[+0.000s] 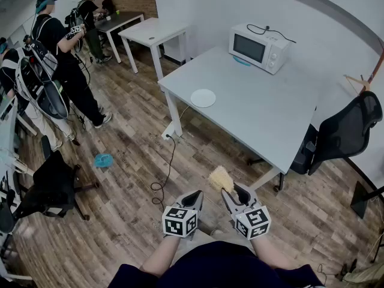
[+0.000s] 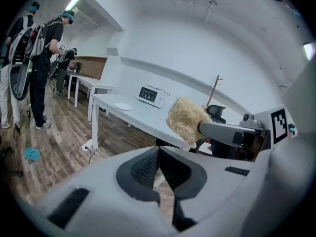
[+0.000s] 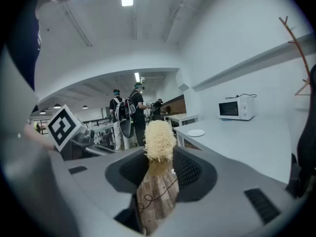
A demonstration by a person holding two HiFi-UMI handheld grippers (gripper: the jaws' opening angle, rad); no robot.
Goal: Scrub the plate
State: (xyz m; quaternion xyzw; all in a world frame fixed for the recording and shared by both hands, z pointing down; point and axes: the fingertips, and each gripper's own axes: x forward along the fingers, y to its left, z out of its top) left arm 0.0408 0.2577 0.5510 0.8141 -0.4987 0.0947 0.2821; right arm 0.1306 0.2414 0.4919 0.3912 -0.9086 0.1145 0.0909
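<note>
A white plate [image 1: 203, 98] lies near the left edge of the grey table [image 1: 264, 107], well ahead of both grippers. It also shows as the small plate [image 2: 122, 106] and the far plate [image 3: 196, 133] in the gripper views. My right gripper [image 1: 231, 192] is shut on a straw-yellow scrubber [image 1: 220, 178] and holds it over the wood floor. The scrubber [image 3: 159, 139] fills the gap between the right jaws. My left gripper [image 1: 196, 197] hangs beside it, shut and empty, its pads [image 2: 148, 167] pressed together. From there the scrubber [image 2: 186, 120] shows to the right.
A white microwave [image 1: 259, 47] stands at the table's far end. A black office chair [image 1: 345, 131] sits at the right. On the floor lie a black cable [image 1: 165, 176] and a blue object [image 1: 103, 160]. People [image 1: 63, 59], chairs and white tables stand at the left and back.
</note>
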